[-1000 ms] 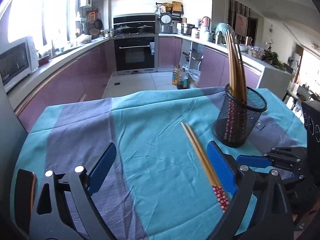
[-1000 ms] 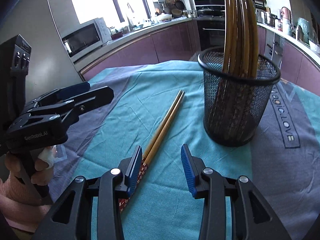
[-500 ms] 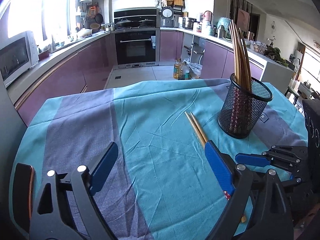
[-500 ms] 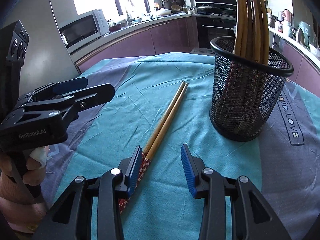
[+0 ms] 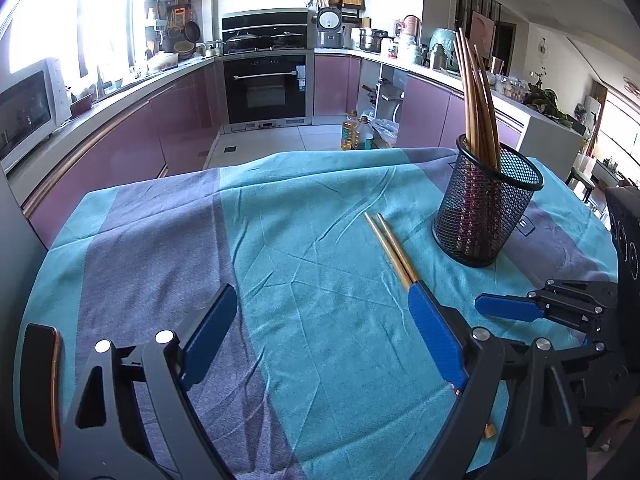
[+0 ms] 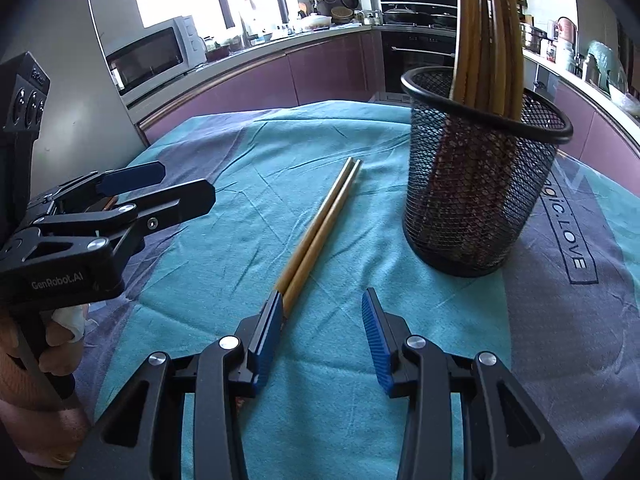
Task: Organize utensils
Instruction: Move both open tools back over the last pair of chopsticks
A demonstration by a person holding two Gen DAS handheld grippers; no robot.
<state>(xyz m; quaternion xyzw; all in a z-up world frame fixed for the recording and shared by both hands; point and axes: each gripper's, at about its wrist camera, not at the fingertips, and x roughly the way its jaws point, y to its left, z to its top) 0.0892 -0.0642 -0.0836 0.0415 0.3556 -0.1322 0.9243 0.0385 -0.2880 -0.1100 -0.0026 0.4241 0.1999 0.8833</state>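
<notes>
I hold my right gripper (image 6: 322,326) low over the table with its two blue pads spread wide, and nothing is caught between them. The pair of loose chopsticks (image 6: 320,232) lies side by side on the teal and grey tablecloth (image 6: 224,208), running from under my left-hand pad away toward the far side of the table; their near ends disappear behind that pad (image 6: 269,330), so I cannot tell whether the pad is touching them or merely passing over them. To the right of the pair, apart from it, stands the black mesh holder (image 6: 476,200), upright, with a bundle of chopsticks (image 6: 488,40) standing in it and leaning against the rim. My left gripper (image 5: 320,332) is also wide open and empty, its pads far apart above the cloth. From its own camera the loose chopsticks (image 5: 390,250) run in under its right-hand pad (image 5: 436,336), and a small piece of their patterned end peeks out below that finger. The holder (image 5: 486,208) sits beyond them on the right, near the table's far edge. The right gripper shows at the right edge of that view, close beside the left one. In the right wrist view my left hand (image 6: 60,332) grips the handle of the left gripper at the lower left.
</notes>
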